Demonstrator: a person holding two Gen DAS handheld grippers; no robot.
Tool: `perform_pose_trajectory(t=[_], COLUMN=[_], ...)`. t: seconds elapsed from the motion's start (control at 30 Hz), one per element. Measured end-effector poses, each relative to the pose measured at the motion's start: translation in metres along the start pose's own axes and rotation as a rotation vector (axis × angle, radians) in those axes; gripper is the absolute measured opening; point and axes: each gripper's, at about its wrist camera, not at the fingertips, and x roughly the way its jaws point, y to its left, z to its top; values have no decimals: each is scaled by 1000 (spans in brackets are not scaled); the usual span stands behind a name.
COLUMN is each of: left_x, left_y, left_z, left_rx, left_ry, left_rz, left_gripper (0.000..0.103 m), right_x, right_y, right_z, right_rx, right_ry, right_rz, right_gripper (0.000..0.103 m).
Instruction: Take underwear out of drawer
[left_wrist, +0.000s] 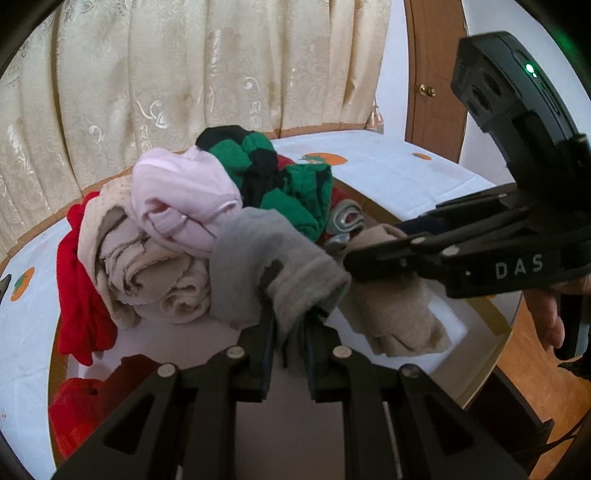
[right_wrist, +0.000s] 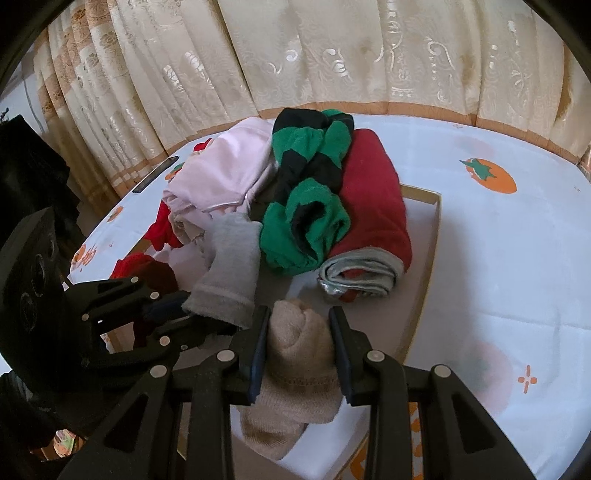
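The grey garment (left_wrist: 273, 266) hangs in the pinch of the left gripper (left_wrist: 288, 332), whose 2 fingers are pressed nearly together on its ribbed cuff; the rest of the piece trails up toward the heap of clothes behind it. In the right wrist view the same grey garment (right_wrist: 229, 273) sits just left of the beige knit garment (right_wrist: 295, 369), which the right gripper (right_wrist: 299, 339) clamps between its 2 fingers, the knit bulging above and below the pads. Both pieces lie over the near part of the open drawer (right_wrist: 428, 258), a pale-lined box with a light wooden rim.

Farther back in the drawer, a green and black striped garment (right_wrist: 306, 206) lies in the middle, with a dark red folded garment (right_wrist: 373, 199) touching its right side. A pink garment (right_wrist: 225, 173) is piled at the far left, and a bright red garment (left_wrist: 77, 280) spills over the left rim. The drawer sits on a white cloth with orange fruit prints (right_wrist: 487, 177). A cream patterned curtain (right_wrist: 332, 55) hangs along the far side.
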Motion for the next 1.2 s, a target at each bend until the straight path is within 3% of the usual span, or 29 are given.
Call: perform_pose_trajectory(t=[0.47, 0.6, 0.7, 0.8, 0.87, 1.07, 1.2], left_x=[-2, -8, -21, -38, -58, -100, -133], left_y=[1, 0, 1, 1, 0, -1, -1], left_z=[-5, -5, -6, -8, -12, -21, -34], left_rx=[-17, -17, -31, -46, -51, -89, -107], left_ry=[1, 2, -15, -47, -92, -164, -231], left_rz=[-1, -9, -7, 2, 26, 56, 119], left_gripper=[19, 21, 38, 49, 65, 70, 88], right_x=[1, -1, -7, -21, -36, -80, -102], right_y=[8, 8, 10, 14, 19, 49, 78], right_z=[-7, -8, -12, -18, -25, -46, -60], right_rx=[-11, -5, 2, -1, 2, 1, -50], right_ry=[-7, -12, -36, -80, -127, -257, -315], right_rz=[-16, -33, -53, -91, -120, -133, -145], right_gripper=[35, 41, 58, 60, 60, 62, 71])
